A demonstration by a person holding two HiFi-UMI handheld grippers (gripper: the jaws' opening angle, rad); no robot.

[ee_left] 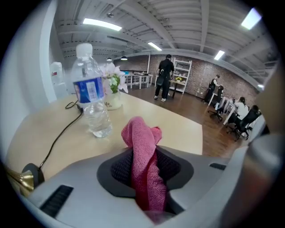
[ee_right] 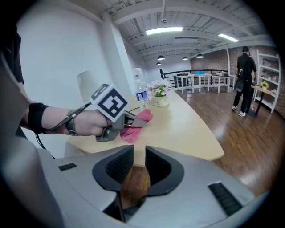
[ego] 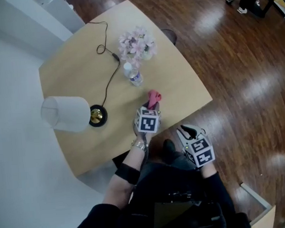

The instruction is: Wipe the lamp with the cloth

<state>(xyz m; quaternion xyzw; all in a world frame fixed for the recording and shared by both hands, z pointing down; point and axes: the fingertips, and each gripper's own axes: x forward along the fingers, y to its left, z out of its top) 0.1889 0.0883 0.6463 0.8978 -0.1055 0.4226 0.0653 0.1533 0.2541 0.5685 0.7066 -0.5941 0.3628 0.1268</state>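
Observation:
The lamp (ego: pixel 65 113) stands at the table's left edge, white shade over a brass and black base (ego: pixel 97 115); its shade (ee_right: pixel 88 83) also shows in the right gripper view. A pink cloth (ego: pixel 154 98) (ee_left: pixel 144 149) is pinched between the pads of my left gripper (ego: pixel 152 106) (ee_left: pixel 144 168), its top bunched above the jaws and lifted off the table. My right gripper (ego: pixel 186 130) (ee_right: pixel 135 167) hangs past the table's near edge over the wooden floor, open, with nothing between its jaws. From there the left gripper (ee_right: pixel 128 117) and cloth (ee_right: pixel 139 121) are visible.
A water bottle (ego: pixel 134 75) (ee_left: pixel 91 95) and a vase of pink flowers (ego: pixel 137 43) stand mid-table (ego: pixel 69 68). The lamp's black cord (ego: pixel 110 79) runs across the top. People stand far off across the room.

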